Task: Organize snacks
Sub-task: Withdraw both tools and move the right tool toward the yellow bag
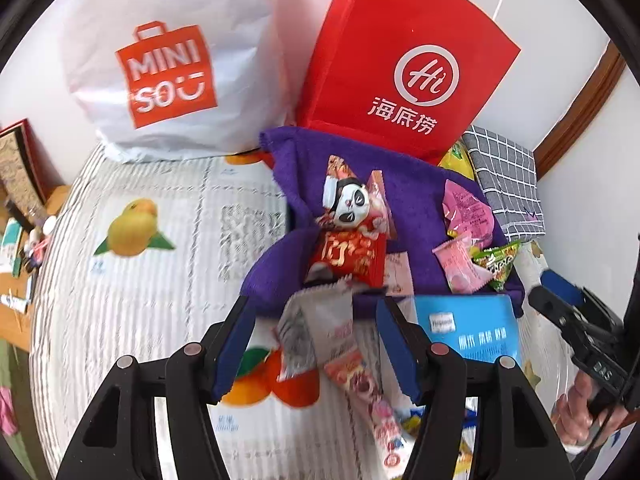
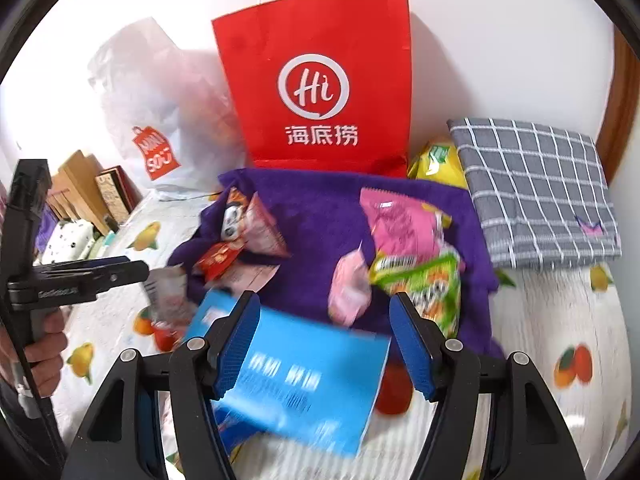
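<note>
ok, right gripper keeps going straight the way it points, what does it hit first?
Most likely the blue packet, which lies between the fingers of the open right gripper. Beyond it sits the pink snack pouch on the purple towel. Depth is uncertain through the fisheye.

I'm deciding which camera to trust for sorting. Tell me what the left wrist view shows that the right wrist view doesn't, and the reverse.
Only the left wrist view: the long pink-and-white wrapper lying past its tongs, and the MINISO logo facing the camera.

Only the right wrist view: the whole grey checked cloth, the red bag's string handles, and wooden boxes at the left.

Both: the red bag, the white MINISO bag, the purple towel with snacks, the panda packet, the blue packet.
</note>
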Demonstrator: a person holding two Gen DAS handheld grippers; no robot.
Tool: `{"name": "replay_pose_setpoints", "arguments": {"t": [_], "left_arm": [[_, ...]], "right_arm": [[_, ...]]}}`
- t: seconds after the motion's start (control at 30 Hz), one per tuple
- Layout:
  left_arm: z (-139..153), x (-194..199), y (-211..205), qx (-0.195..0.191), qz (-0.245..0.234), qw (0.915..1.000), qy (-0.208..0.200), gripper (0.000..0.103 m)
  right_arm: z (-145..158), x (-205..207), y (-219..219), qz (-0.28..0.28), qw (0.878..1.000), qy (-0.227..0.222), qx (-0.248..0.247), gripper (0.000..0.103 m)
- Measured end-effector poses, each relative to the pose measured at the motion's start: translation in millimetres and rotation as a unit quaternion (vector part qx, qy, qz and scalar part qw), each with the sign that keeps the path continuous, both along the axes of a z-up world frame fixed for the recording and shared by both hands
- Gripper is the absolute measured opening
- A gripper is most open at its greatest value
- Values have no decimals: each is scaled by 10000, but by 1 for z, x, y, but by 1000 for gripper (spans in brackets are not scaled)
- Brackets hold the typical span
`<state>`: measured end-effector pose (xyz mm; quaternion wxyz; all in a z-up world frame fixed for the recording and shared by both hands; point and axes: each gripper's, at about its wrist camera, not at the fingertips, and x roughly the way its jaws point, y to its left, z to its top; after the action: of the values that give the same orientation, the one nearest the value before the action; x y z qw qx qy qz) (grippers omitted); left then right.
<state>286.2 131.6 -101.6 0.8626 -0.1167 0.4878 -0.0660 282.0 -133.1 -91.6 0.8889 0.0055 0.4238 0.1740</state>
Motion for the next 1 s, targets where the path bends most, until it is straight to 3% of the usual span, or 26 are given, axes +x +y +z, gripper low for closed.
{"name": "replay_pose_setpoints", "arguments": {"t": [0.2, 0.57, 0.73, 1.0], "left_arm": [[-2, -26, 3, -27, 30, 10000, 29, 61], [-6, -57, 6, -147, -27, 9999, 4, 62], [-12, -66, 8, -38, -64, 9999, 68, 62], [-21, -72, 16, 110, -46, 9998, 147, 62]], "right_arm": [[-3, -49, 2, 9, 9997, 137, 184, 67], [-35, -116, 30, 584, 9971, 473, 98, 67], [-60, -125, 49, 704, 9960, 540, -115, 67], [-84, -112, 59, 695, 9946, 771, -20, 67]]}}
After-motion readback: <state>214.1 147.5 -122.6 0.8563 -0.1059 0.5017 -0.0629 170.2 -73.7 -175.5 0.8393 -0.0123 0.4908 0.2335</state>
